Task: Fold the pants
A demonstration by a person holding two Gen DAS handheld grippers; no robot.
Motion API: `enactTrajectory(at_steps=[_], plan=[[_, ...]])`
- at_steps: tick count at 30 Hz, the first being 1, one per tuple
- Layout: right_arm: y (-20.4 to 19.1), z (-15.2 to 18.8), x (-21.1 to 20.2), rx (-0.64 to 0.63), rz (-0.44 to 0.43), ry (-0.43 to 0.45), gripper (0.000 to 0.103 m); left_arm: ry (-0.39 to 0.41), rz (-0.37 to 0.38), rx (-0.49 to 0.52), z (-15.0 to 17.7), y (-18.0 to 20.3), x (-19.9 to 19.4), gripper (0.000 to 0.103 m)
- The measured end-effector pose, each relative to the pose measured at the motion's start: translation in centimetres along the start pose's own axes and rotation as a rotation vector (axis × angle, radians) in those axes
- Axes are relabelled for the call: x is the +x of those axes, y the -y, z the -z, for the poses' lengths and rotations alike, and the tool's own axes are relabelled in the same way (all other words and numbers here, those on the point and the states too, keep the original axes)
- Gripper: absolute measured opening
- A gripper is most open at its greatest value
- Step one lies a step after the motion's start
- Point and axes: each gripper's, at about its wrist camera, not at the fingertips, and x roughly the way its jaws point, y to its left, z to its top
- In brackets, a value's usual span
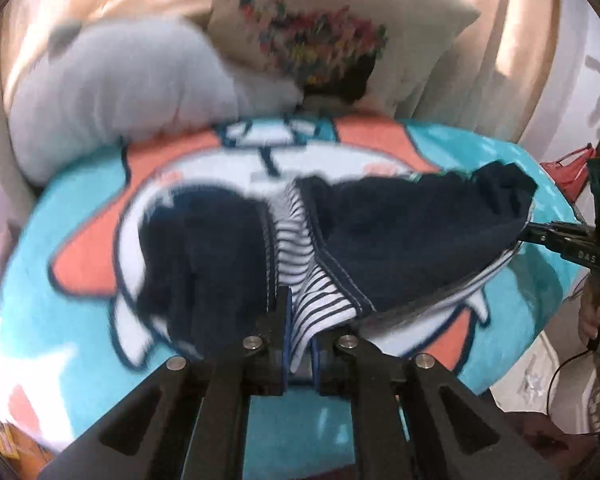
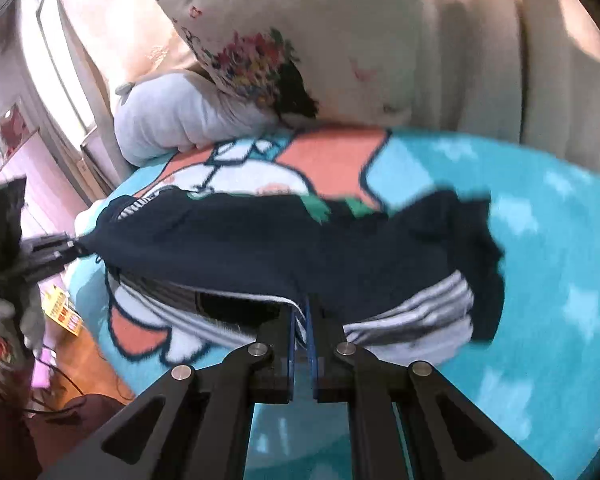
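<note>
The pants (image 1: 400, 236) are dark navy with a white, navy-striped lining. They hang stretched between my two grippers above a turquoise cartoon blanket (image 1: 80, 280). My left gripper (image 1: 300, 320) is shut on the striped lining at one end. In the right wrist view my right gripper (image 2: 303, 312) is shut on the pants' (image 2: 260, 240) lower edge. The right gripper also shows in the left wrist view (image 1: 528, 236), pinching the far side. The left gripper shows in the right wrist view (image 2: 74, 246), holding the far end.
A grey cushion (image 1: 112, 92) and a floral pillow (image 1: 320, 32) lie at the head of the bed against beige curtains (image 2: 500, 40). The bed edge drops to a wooden floor (image 2: 88, 344) with cables on the left of the right wrist view.
</note>
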Motion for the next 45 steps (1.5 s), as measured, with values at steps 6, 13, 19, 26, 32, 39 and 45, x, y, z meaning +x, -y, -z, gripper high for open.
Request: enactTrajectory(at_steps=[6,13,19,26,32,39,45], plan=[[-0.7,1.6,0.2,0.012,0.045,-0.004,0.015,0.031,0.146,-0.089,2.5,-2.7,-2.4,0.013],[-0.9,2.2,-1.7,0.051,0.053,0.073,0.043,0.106,0.106,-0.231,1.3,-7.5,-5.0,0.049],[0.9,3.0,-3.4,0.171,0.049,0.164,0.052,0.031,0.099,-0.278,-1.3,-8.4,-0.6,0.060],[2.3,3.2,-3.8,0.222,0.071,0.188,0.052,-0.004,0.004,-0.236,-3.0,-7.0,1.0,0.015],[3.4,2.9,-3.4,0.260,0.067,0.202,0.052,-0.006,-0.098,-0.257,-4.3,-8.8,1.5,0.024],[5.9,2.9,-4.5,0.343,0.089,0.242,0.052,0.016,-0.016,-0.421,-2.1,-12.3,2.1,0.050],[5.8,1.3,-5.0,0.321,0.109,0.278,0.060,0.054,-0.025,-0.433,-1.1,-11.9,0.6,0.054]])
